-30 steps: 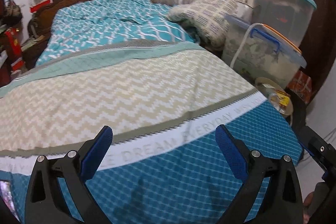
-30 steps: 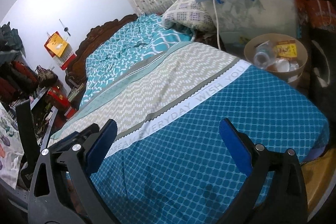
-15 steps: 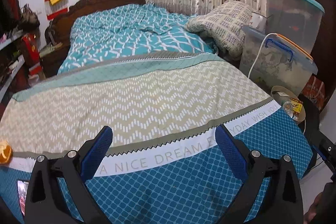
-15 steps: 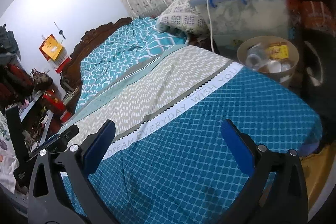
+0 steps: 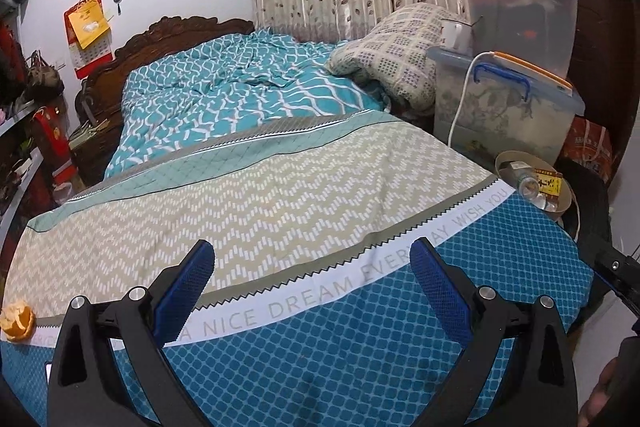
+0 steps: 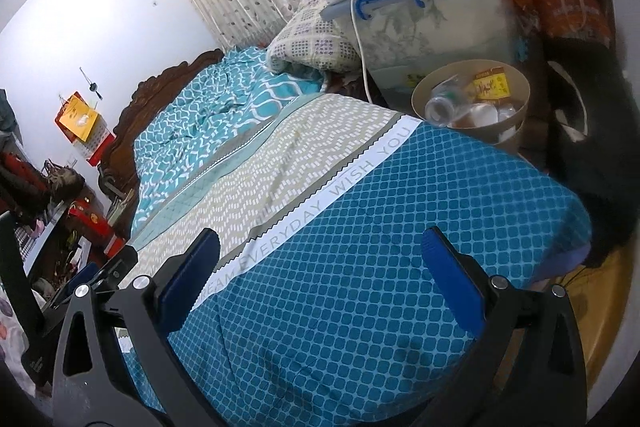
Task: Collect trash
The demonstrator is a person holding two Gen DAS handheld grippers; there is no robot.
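I stand at the foot of a bed with a teal, beige and blue patterned quilt [image 5: 304, 195], in a cluttered bedroom with a leaf-print curtain. My left hand-held gripper [image 5: 312, 277] hovers over the blue end, jaws spread wide and holding nothing; my right hand-held gripper [image 6: 320, 265] hangs likewise, wide and empty. The trash I see is a curled piece of orange peel [image 5: 17, 321], far to the left of my left hand-held gripper, lying on the quilt. I judge it light, soft and easily torn, so I would pinch it gently across its thick middle. A round tan bin of bottles and cartons [image 6: 472, 103] sits ahead and right of my right hand-held gripper, beside the bed.
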